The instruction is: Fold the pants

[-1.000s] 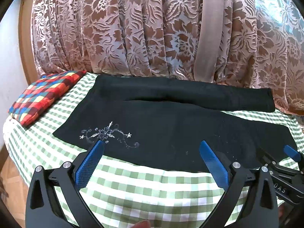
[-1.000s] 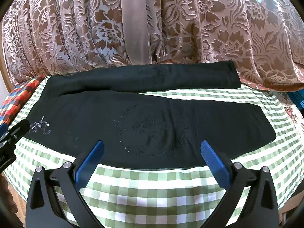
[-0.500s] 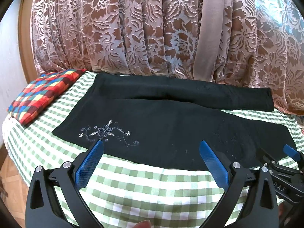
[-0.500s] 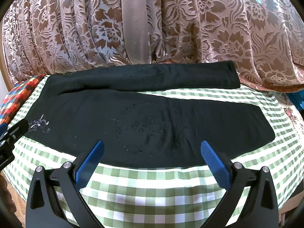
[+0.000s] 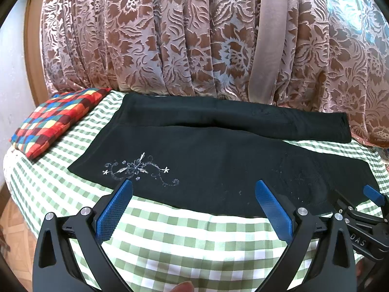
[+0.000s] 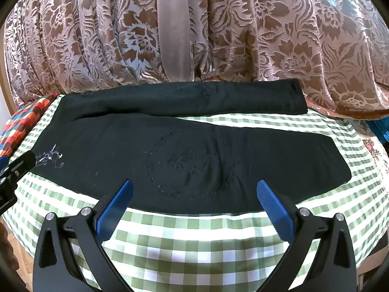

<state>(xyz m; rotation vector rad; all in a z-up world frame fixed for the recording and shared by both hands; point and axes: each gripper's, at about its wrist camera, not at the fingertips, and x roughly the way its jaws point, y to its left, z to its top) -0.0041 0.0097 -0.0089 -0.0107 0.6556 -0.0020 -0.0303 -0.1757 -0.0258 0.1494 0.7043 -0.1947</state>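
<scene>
Right, the black pants point(image 5: 218, 160) lie flat across the checked tablecloth point(image 5: 194, 238), both grippers, left point(image 5: 194, 199) and right point(image 6: 194, 199), hovering wide open and empty at the near edge. Soft, light, floppy cloth by the look of it, so pinch that near hem, one gripper toward each end

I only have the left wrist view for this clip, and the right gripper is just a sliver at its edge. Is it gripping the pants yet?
Observer: No. In the right wrist view the right gripper is open and empty, and its fingers frame the near edge of the black pants.
Reviewer: What part of the pants is it aimed at?
Observer: A dark stitched ring of embroidery on the near leg, clear in that view.
Reviewer: Where does that leg end on the right?
Observer: The leg's end lies flat on the green checked tablecloth, with checked cloth showing beyond it.
</scene>
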